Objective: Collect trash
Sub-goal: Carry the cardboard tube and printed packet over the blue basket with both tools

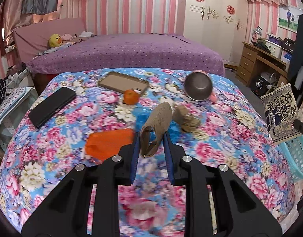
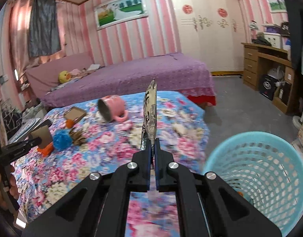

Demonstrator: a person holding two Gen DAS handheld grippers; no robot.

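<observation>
**Both tools carrying trash above the flowered counter**

The left tool is clamped on a brown flattened cardboard tube, its blue-lined jaws pressing the tube's lower sides; the tube stands up and leans away from the camera. The right tool has its jaws nearly together, pinching the bottom edge of a flat printed snack wrapper, which rises edge-on from the tips. In the left wrist view that same wrapper shows large dark Chinese characters on a cream ground; I cannot read them, and the frame edge cuts it off.

Just to the right of the right tool stands a light blue perforated plastic basket, its far side cut off; something small and orange shows through its mesh, too little to identify.

Ahead of the left tool on the floral-clothed counter lie a crumpled brown paper scrap, a blue crinkled wad partly hidden behind the tube, an orange flat wrapper to the left, a small orange fruit, a tan phone case, a black phone and a pink mug on its side.

A hand shows at the left edge of the right wrist view, blurred.
</observation>
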